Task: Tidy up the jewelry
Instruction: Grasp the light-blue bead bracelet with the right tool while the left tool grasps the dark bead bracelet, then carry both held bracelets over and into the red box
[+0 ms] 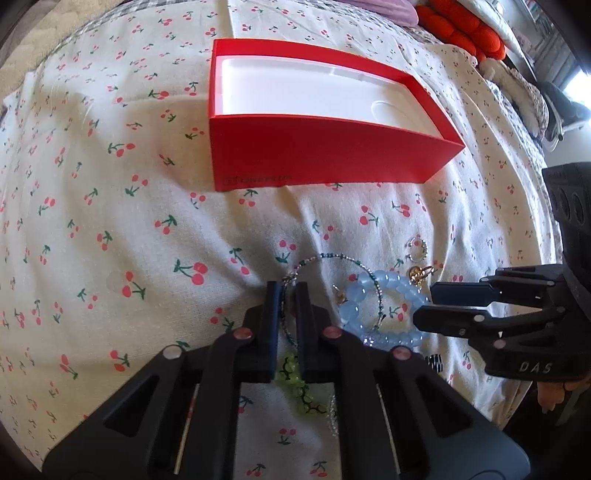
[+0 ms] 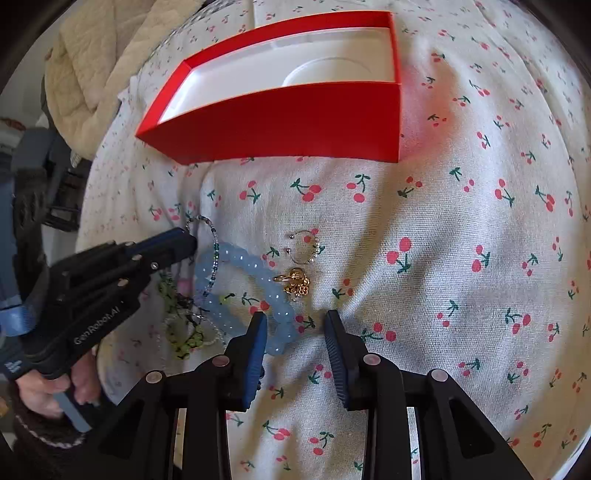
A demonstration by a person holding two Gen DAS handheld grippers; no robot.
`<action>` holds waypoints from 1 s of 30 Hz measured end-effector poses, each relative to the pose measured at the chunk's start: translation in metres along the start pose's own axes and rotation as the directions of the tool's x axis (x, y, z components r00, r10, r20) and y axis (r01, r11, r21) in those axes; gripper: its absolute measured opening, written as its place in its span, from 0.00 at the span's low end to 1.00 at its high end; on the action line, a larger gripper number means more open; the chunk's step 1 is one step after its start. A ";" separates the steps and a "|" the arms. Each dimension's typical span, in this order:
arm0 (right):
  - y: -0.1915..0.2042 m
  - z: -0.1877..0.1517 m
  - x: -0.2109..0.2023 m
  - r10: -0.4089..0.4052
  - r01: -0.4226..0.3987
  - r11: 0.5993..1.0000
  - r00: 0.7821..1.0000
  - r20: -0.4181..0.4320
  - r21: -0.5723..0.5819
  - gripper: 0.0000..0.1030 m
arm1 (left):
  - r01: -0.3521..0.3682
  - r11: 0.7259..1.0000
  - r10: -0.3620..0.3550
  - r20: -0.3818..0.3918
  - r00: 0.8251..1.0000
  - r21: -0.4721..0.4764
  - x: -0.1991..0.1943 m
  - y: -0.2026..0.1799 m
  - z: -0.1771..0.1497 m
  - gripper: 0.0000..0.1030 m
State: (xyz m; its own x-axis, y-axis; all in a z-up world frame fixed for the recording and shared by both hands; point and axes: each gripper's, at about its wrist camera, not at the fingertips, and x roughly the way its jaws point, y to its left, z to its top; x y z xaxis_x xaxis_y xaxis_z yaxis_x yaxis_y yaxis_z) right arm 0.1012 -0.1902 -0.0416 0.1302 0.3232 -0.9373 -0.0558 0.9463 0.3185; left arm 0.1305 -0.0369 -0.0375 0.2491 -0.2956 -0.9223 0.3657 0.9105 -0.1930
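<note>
A red box [image 1: 317,151] with a white inside stands open on the cherry-print sheet; it also shows in the right wrist view [image 2: 295,125]. My left gripper [image 1: 287,291] is nearly shut around a thin green-and-silver beaded bracelet [image 1: 332,258], with the strand between its fingers. A blue bead bracelet [image 1: 388,314] lies just to its right. My right gripper [image 2: 295,317] is open with its left finger over the blue bracelet [image 2: 243,277]. A gold charm [image 2: 295,284], a silver pearl ring [image 2: 304,245] and a light green bracelet [image 2: 184,339] lie nearby.
The cherry-print sheet [image 2: 461,240] covers the bed. A cream quilt [image 2: 96,74] is bunched at the far left in the right wrist view. Orange cushions [image 1: 461,29] and clothes lie at the far right in the left wrist view.
</note>
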 end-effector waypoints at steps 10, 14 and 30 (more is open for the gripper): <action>0.039 -0.007 0.010 -0.167 0.177 0.972 0.983 0.076 -0.153 0.12 | -0.025 0.999 0.026 0.032 0.999 -0.025 -0.010 0.002 -0.003 0.04; 0.042 -0.007 0.005 -0.131 0.141 0.979 0.989 0.072 -0.148 0.11 | -0.021 0.999 0.023 0.060 0.998 -0.032 -0.021 0.002 -0.001 0.04; 0.038 0.004 -0.085 0.010 0.018 0.994 0.968 0.250 -0.109 0.11 | 0.009 0.998 0.003 0.201 0.980 -0.060 -0.077 -0.004 0.021 0.03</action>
State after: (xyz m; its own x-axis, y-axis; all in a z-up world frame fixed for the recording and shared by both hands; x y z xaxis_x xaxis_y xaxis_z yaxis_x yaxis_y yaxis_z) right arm 0.0919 -0.1815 0.0506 0.3728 0.3248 -0.8692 -0.1613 0.9452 0.2840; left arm 0.1293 -0.0239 0.0411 0.4249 -0.3450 -0.8369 0.3138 0.9233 -0.2214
